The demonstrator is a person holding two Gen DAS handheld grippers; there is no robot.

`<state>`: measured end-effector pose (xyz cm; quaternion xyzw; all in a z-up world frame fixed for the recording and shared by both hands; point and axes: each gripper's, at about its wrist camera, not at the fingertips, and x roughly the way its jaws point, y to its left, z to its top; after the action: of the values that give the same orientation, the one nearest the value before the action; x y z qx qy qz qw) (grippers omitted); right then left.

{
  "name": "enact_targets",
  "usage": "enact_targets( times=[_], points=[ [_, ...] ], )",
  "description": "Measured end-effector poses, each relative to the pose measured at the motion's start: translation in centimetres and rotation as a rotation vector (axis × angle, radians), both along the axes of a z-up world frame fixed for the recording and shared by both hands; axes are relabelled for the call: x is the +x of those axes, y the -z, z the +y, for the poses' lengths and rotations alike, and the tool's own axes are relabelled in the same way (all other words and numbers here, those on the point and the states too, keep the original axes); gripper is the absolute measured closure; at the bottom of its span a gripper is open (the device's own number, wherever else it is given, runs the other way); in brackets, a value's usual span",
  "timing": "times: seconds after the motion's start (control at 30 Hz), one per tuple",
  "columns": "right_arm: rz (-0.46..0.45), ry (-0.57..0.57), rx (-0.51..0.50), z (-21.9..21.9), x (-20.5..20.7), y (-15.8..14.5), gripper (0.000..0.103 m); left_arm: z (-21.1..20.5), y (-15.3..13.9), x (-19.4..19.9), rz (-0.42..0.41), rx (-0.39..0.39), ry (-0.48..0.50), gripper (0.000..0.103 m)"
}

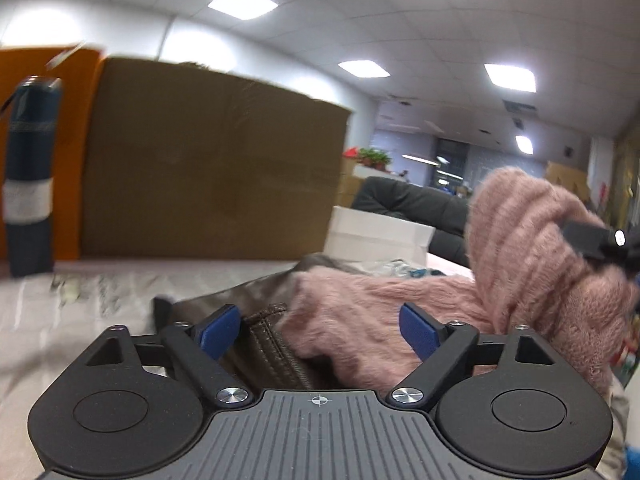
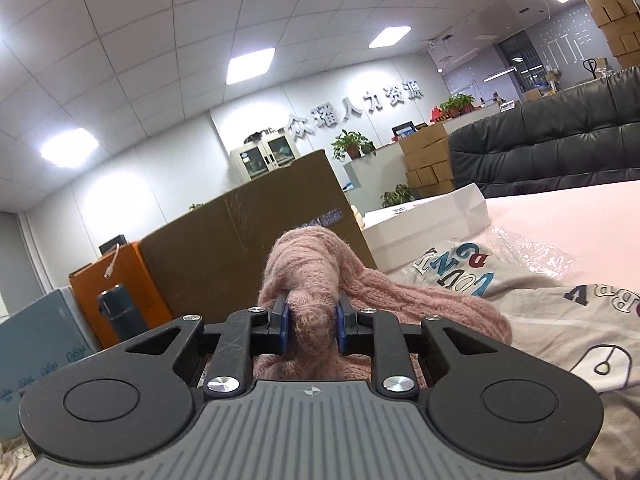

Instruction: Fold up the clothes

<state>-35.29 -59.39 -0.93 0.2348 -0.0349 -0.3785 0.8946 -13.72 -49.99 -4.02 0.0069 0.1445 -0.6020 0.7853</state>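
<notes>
A fuzzy pink knit sweater point(image 1: 372, 320) lies on the bed over a brown leather garment point(image 1: 276, 344). My left gripper point(image 1: 320, 330) is open and low, its blue pads point(image 1: 218, 332) on either side of the sweater's edge and the leather seam. My right gripper point(image 2: 311, 326) is shut on a bunched fold of the pink sweater point(image 2: 308, 268) and holds it lifted. In the left wrist view the right gripper point(image 1: 600, 240) shows at the right with the raised sweater part draped from it.
A big brown cardboard box point(image 1: 212, 168) and an orange box point(image 2: 120, 276) with a dark bottle point(image 1: 30, 176) stand behind. A white flat box point(image 2: 428, 224), a grey lettered shirt point(image 2: 540, 300), a plastic bag point(image 2: 532, 252) and a black sofa point(image 2: 560, 152) are to the right.
</notes>
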Motion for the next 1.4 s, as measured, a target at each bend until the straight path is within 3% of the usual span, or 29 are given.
enact_targets(
  times=[0.1, 0.2, 0.27, 0.37, 0.5, 0.7, 0.83, 0.9, 0.93, 0.97, 1.07, 1.23, 1.4],
  points=[
    [-0.019, -0.001, 0.014, 0.2, -0.4, 0.2, 0.083, -0.2, 0.0, -1.6, -0.074, 0.001, 0.001, 0.024],
    [-0.029, -0.007, 0.033, 0.5, -0.6, 0.6, 0.083, 0.4, 0.3, -3.0, -0.213, -0.006, -0.109, 0.022],
    [-0.030, -0.005, 0.032, 0.7, -0.7, 0.7, 0.083, 1.7, 0.5, -3.1, -0.215, -0.027, -0.132, 0.021],
    [-0.035, -0.004, 0.036, 0.7, -0.8, 0.9, 0.083, 3.9, 0.3, -2.7, -0.132, -0.100, -0.036, 0.016],
    [-0.043, -0.010, 0.051, 0.5, -0.9, 1.2, 0.083, 3.2, 0.3, -1.0, 0.110, -0.066, 0.147, 0.010],
    [-0.040, -0.031, 0.068, 0.1, -0.8, 1.9, 0.082, 2.0, 1.0, -0.6, 0.142, -0.039, 0.174, 0.010],
    [-0.037, -0.045, 0.093, -0.3, -0.6, 2.6, 0.082, 0.2, 1.1, 0.7, 0.223, -0.045, 0.175, 0.011],
    [-0.036, -0.050, 0.107, -0.5, -0.6, 2.9, 0.082, -0.7, 1.5, 0.8, 0.227, -0.025, 0.125, 0.020],
    [-0.034, -0.052, 0.112, -0.5, -0.6, 3.0, 0.082, -1.1, 1.6, 0.7, 0.214, -0.013, 0.104, 0.040],
    [-0.031, -0.054, 0.117, -0.4, -0.6, 3.2, 0.082, -1.4, 1.8, 0.4, 0.187, 0.004, 0.085, 0.066],
    [-0.039, -0.070, 0.124, -0.1, -0.5, 3.4, 0.082, -0.6, 1.5, -0.5, 0.126, -0.008, 0.091, 0.089],
    [-0.102, -0.110, 0.096, 1.6, -0.7, 2.2, 0.082, 1.5, 0.3, -2.0, 0.040, -0.074, 0.129, 0.092],
    [-0.200, -0.145, 0.063, 4.6, -1.4, -0.6, 0.082, 6.0, -2.0, -1.9, 0.011, -0.146, 0.136, 0.093]
  ],
)
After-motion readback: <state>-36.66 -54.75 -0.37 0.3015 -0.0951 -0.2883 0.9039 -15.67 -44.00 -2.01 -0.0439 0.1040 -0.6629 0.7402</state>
